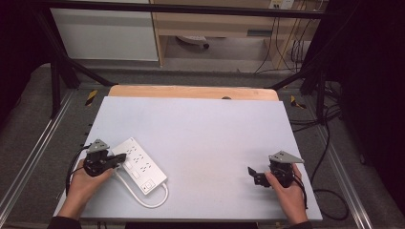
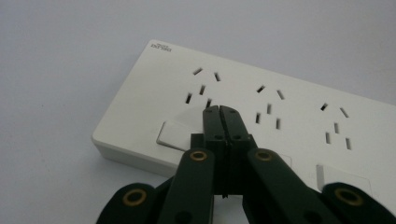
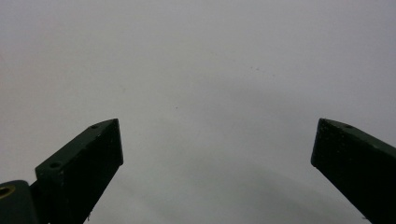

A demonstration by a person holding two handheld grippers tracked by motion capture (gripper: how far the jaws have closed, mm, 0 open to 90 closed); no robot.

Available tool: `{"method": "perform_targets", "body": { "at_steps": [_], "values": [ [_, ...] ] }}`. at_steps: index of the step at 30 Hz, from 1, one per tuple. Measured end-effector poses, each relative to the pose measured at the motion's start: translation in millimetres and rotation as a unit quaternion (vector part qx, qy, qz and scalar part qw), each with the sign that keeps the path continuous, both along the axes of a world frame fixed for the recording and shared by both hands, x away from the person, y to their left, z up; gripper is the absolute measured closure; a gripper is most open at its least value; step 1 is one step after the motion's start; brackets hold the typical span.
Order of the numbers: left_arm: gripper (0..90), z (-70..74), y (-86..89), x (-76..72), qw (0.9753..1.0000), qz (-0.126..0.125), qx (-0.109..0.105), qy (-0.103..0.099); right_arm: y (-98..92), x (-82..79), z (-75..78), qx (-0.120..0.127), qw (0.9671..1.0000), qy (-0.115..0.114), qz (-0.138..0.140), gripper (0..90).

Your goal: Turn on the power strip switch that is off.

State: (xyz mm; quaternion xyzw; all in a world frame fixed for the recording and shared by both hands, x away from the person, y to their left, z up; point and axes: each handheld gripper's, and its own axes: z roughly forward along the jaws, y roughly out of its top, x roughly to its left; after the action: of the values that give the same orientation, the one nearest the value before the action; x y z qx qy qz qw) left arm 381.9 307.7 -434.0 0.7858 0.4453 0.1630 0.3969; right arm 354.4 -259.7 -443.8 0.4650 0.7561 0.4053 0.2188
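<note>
White plastic: we note a power strip (image 1: pixel 140 165) lying flat and diagonal on the near-left part of the pale grey table (image 1: pixel 210 138), its cable (image 1: pixel 150 200) looping off the near end. The left gripper (image 1: pixel 123 157) sits at the strip's left edge, jaws pressed together with nothing between them. In the left gripper view its tips (image 2: pixel 219 109) are over the strip's top face, just beside the first socket group (image 2: pixel 202 87) and a square rocker switch (image 2: pixel 172 135); whether they touch the surface we cannot tell. The right gripper (image 1: pixel 251 171) is well apart at the near-right, jaws spread wide over bare table.
</note>
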Motion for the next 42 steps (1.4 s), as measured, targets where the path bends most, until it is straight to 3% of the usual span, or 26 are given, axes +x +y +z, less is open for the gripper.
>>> {"method": "perform_targets", "body": {
  "at_steps": [7,15,26,42],
  "values": [
    [90.0,-0.2,-0.5,-0.8,1.0,0.0,-0.005,-0.002,0.5,0.5,-0.3,0.001,1.0,0.001,-0.001,2.6],
    [90.0,5.2,-1.5,-2.3,0.9993,0.004,-0.023,-0.028,0.5,0.3,-0.2,0.001,1.0,0.0,-0.001,2.6],
    [90.0,6.2,-4.8,-3.6,0.9986,-0.002,-0.034,-0.041,0.7,0.4,-0.2,0.001,1.0,0.001,-0.002,2.6],
    [67.2,7.5,-10.1,-3.7,0.9979,0.002,-0.04,-0.051,0.8,0.5,-0.3,0.001,1.0,0.001,-0.001,2.6]
  ]
}}
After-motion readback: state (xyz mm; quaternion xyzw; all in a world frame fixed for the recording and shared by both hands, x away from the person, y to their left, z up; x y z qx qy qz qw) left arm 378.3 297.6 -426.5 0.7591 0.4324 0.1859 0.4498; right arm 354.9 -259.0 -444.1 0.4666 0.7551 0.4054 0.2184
